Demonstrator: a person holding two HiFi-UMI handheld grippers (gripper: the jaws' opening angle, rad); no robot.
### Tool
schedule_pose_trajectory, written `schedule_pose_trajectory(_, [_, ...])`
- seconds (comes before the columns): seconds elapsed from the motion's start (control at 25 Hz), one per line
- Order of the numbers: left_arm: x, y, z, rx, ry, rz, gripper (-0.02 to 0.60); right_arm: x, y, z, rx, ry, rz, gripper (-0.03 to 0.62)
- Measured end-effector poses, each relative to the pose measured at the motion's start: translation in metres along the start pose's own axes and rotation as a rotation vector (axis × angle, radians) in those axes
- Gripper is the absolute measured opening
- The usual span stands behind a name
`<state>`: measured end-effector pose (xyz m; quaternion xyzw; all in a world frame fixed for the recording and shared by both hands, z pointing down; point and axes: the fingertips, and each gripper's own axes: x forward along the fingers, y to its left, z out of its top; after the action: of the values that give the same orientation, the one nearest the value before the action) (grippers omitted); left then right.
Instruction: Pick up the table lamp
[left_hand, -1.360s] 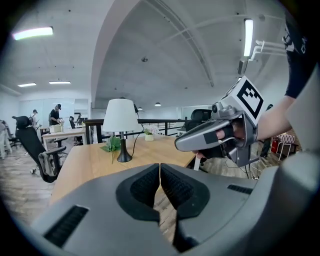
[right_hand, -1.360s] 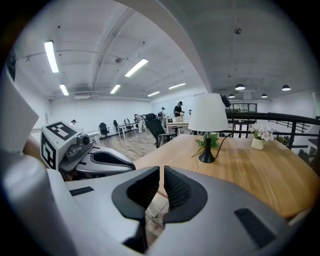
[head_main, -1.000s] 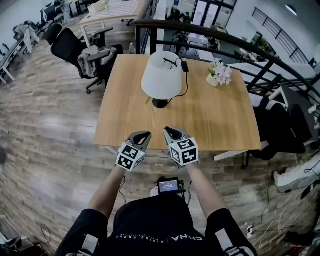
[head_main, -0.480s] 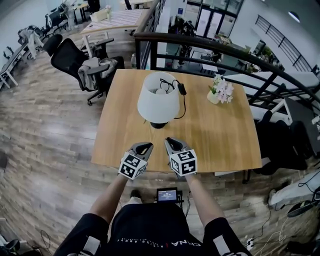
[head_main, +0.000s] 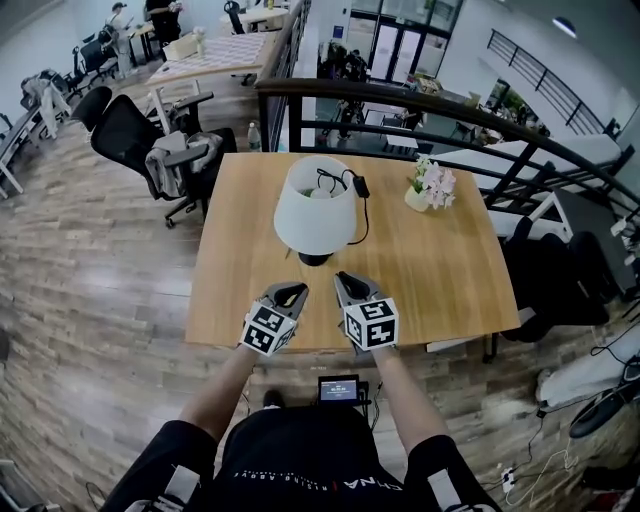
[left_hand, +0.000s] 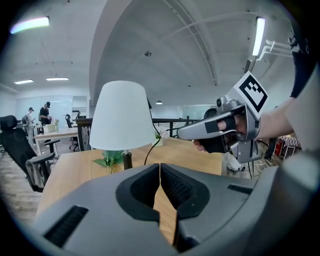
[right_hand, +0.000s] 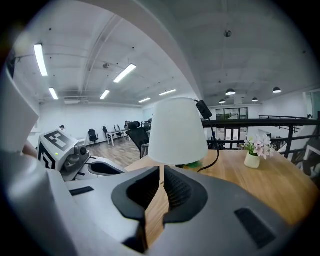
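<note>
Left gripper (left_hand: 159, 172) and right gripper (right_hand: 162, 175) are both closed on nothing, their jaws pressed together, as a person (head_main: 300, 455) holds them side by side, slightly apart, over the near edge of a square wooden counter (head_main: 450, 270). Each gripper points forward and a little downward.

Straight ahead of them, clear of both tips, the lamp (head_main: 316, 208) stands upright near the middle of the counter. Its white shade sits above a dark base (head_main: 315, 259), and neither gripper touches it. A black cord (head_main: 364, 215) loops over the top of the shade and runs down its right side to the counter.

Toward the far right corner, well apart from the lamp, stands a small white pot of pale flowers (head_main: 428, 185). A black railing (head_main: 400, 95) curves behind the counter's far edge. An office chair (head_main: 130, 135) draped with grey cloth stands on the wooden floor (head_main: 90, 260) off the far left corner.
</note>
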<state>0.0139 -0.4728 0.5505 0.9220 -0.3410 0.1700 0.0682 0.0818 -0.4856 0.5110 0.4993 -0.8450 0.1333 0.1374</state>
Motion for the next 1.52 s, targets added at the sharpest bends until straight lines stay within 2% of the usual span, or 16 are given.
schedule_pose_trajectory(0.24, [0.001,-0.001,-0.006,-0.002,0.007,-0.006,0.020,0.000,0.003,-0.005,-0.009,0.013,0.010,0.046])
schedule_pose_trajectory(0.68, [0.008,0.005,-0.008,-0.008,0.017,0.029,0.021,0.007,-0.003,-0.007,-0.020,0.024,0.041,0.046])
schedule_pose_trajectory(0.92, [0.029,0.013,-0.008,0.003,0.034,0.082,0.021,0.012,-0.019,0.009,-0.095,0.021,0.087,0.046])
schedule_pose_trajectory(1.08, [0.052,0.028,-0.008,-0.019,0.021,0.165,0.023,0.024,-0.031,0.030,-0.134,-0.004,0.129,0.046])
schedule_pose_trajectory(1.12, [0.060,0.034,-0.007,-0.035,0.008,0.185,0.042,0.029,-0.034,0.037,-0.141,-0.014,0.137,0.046])
schedule_pose_trajectory(1.16, [0.067,0.039,-0.007,-0.054,-0.002,0.198,0.118,0.035,-0.035,0.044,-0.144,-0.025,0.143,0.046])
schedule_pose_trajectory(1.2, [0.074,0.043,-0.008,-0.070,-0.011,0.208,0.159,0.041,-0.036,0.049,-0.144,-0.035,0.148,0.046])
schedule_pose_trajectory(1.36, [0.102,0.067,-0.011,-0.058,-0.064,0.275,0.170,0.061,-0.040,0.065,-0.164,-0.075,0.159,0.046])
schedule_pose_trajectory(1.52, [0.125,0.098,-0.010,-0.039,-0.159,0.352,0.186,0.073,-0.050,0.069,-0.190,-0.086,0.162,0.046])
